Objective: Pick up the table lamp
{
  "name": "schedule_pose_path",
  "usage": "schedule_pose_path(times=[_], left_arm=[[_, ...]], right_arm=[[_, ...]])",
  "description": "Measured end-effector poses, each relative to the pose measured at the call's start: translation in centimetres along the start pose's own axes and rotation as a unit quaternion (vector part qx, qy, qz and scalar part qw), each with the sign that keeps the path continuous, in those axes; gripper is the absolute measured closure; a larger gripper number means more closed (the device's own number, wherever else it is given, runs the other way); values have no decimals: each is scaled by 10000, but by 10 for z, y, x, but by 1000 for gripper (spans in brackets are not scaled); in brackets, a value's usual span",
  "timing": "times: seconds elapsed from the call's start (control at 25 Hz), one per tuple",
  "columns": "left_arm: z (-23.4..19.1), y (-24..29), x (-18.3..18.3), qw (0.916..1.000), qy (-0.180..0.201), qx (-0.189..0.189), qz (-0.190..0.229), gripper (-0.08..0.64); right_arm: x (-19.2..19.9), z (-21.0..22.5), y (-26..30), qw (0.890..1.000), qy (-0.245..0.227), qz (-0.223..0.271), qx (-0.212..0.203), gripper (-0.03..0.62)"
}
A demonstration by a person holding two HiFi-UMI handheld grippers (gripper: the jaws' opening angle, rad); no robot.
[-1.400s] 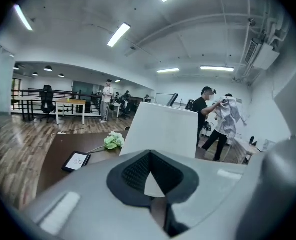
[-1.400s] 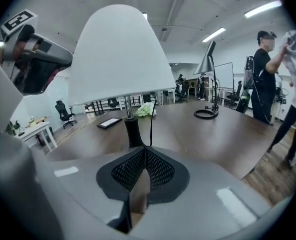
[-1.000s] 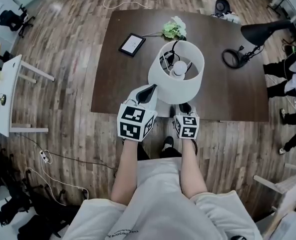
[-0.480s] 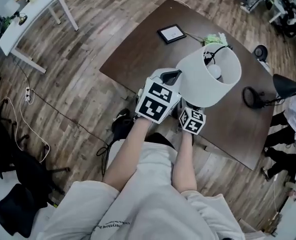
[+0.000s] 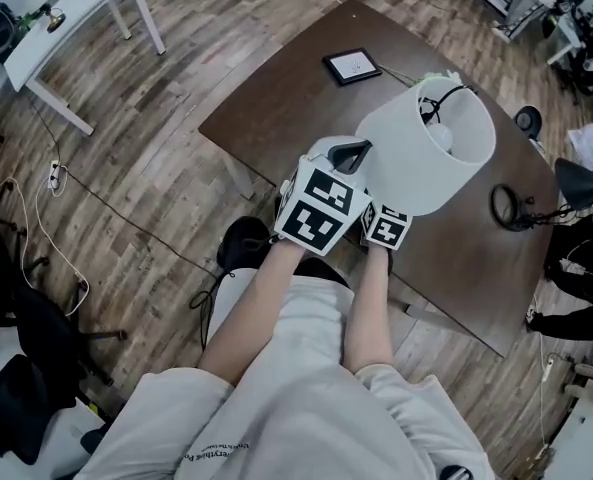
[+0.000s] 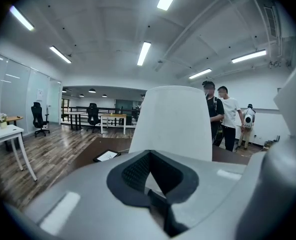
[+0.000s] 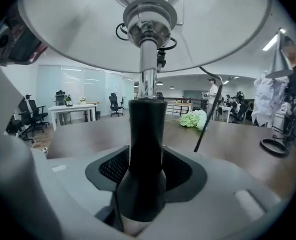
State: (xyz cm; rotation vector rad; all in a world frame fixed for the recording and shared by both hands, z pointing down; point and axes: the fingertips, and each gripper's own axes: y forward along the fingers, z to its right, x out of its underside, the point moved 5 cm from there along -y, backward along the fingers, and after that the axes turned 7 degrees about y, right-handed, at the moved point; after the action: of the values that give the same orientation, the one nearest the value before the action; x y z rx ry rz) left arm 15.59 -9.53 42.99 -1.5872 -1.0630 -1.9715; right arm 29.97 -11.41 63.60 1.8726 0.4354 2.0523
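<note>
The table lamp has a white drum shade [image 5: 426,148] on a chrome neck and a black stem [image 7: 147,149]. My right gripper [image 7: 145,184] is shut on that black stem, and the shade [image 7: 138,29] spreads right above it. In the head view the right gripper [image 5: 384,218] sits under the shade, held over the near edge of the dark table [image 5: 276,98]. My left gripper [image 5: 351,153] is shut beside the shade's left side with nothing in it. The left gripper view shows the shade [image 6: 175,121] close behind the shut left gripper [image 6: 148,184].
A tablet [image 5: 353,65] lies at the table's far side, and a green bunch [image 7: 193,118] lies behind the lamp. A black desk lamp [image 5: 536,203] stands at the right end. A white side table [image 5: 66,13] stands far left. People [image 6: 222,114] stand beyond the table.
The head view has swung round, so the table now runs diagonally. The lamp stays in the right gripper and its shade has tipped to the right; the left gripper keeps beside it.
</note>
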Motion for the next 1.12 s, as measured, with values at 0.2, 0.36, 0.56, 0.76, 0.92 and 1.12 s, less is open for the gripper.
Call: schedule_pose_path(times=[0.2, 0.36, 0.56, 0.76, 0.92, 1.12], left_arm=[[0, 1, 0, 9999, 75, 26, -114, 559], [-1, -2, -2, 9999, 25, 53, -135, 559], [-11, -5, -5, 10000, 28, 14, -86, 559], [-18, -8, -6, 9997, -89, 151, -183, 559], [-31, -15, -2, 9993, -101, 169, -310, 559], [-44, -28, 12, 9989, -164, 80, -427, 559]], right_arm=[[-4, -4, 0, 9998, -133, 113, -46, 367], [-8, -7, -4, 9998, -181, 92, -10, 374], [-9, -16, -9, 9998, -171, 103, -85, 378], [-8, -29, -16, 9994, -82, 125, -323, 380], [-11, -38, -18, 9991, -218, 53, -352, 382], [-6, -39, -23, 9996, 8, 41, -293, 385]])
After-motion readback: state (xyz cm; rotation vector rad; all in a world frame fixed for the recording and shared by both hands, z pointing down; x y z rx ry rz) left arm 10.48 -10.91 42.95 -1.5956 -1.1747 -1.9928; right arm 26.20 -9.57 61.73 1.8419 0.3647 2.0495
